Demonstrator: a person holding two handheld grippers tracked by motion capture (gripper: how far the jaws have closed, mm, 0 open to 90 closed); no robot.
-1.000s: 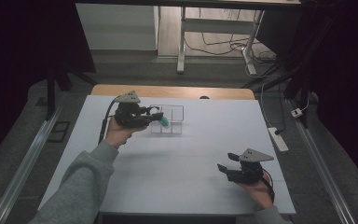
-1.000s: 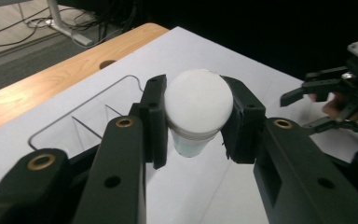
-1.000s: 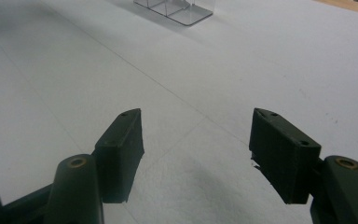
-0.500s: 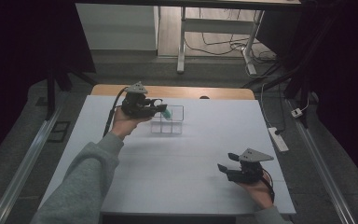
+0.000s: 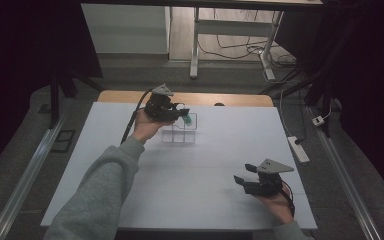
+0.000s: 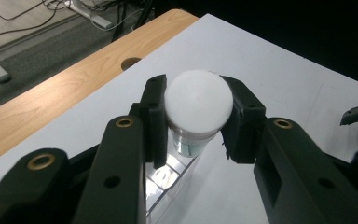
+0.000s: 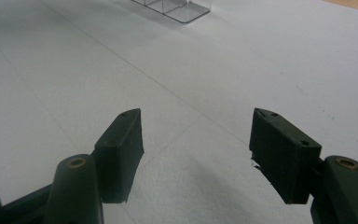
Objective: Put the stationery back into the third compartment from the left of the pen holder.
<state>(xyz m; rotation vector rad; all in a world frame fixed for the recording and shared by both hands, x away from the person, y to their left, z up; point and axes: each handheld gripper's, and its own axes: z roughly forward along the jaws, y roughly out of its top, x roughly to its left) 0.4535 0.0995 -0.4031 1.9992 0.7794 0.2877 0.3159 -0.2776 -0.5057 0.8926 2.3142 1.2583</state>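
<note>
Clamped on a white-capped bottle (image 6: 198, 108) with a teal body, the left gripper (image 5: 179, 114) hovers over the far side of a clear compartment tray (image 5: 179, 135) on the white table (image 5: 200, 170). Well short of that tray, toward the person's side, the right gripper (image 5: 244, 179) rests low with jaws apart and empty. Judged from here, a clean placement calls for centring the bottle above one compartment, keeping it upright and lowering slowly before releasing.

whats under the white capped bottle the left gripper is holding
Under the bottle, clamped in the left gripper, sits the clear divided box on the white table. The bottle and jaws cover most of its compartments, so what they hold cannot be seen.
</note>
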